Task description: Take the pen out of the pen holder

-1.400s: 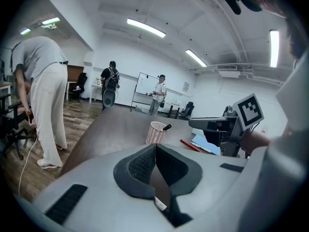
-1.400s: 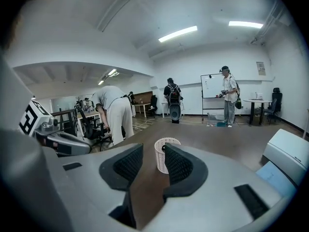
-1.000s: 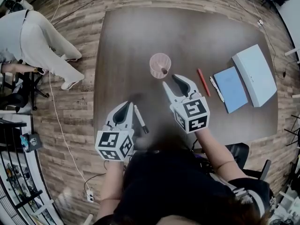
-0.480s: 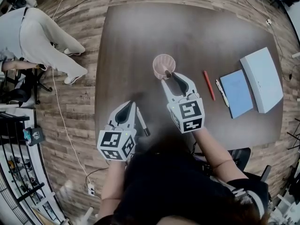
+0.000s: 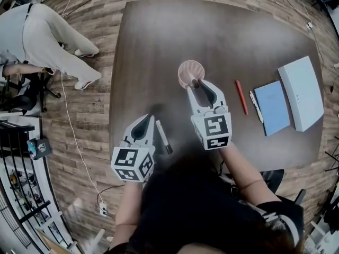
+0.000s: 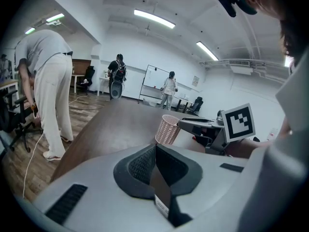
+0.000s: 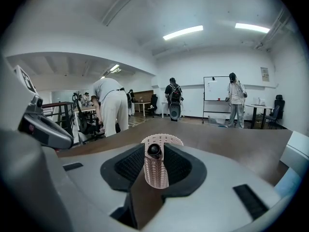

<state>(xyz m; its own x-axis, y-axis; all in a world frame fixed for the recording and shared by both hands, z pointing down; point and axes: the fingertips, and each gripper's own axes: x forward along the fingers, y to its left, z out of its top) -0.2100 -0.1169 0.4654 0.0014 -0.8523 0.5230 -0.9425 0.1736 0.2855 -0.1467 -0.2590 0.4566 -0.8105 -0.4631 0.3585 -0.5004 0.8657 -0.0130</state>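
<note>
Right gripper [image 5: 197, 83] fingers just closing, pen [image 7: 154, 150] between; left gripper [image 5: 144, 120] seemingly shut.

Pale grey shells on left tool [image 5: 147, 118] and right tool [image 5: 197, 83], rounded, tapering forward. Black ribbed pads [image 6: 142, 166] lining the inner faces. White cube [image 5: 131, 164] behind each, bold black square markers on every side. Black short-sleeved top [image 5: 196, 210], white print near right sleeve.

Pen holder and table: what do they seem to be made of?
Pen holder: probably matte pink plastic; its wall is a moulded lattice of small holes. Table: likely wood or wood-look laminate, dark brown, faint grain, soft sheen.
</note>
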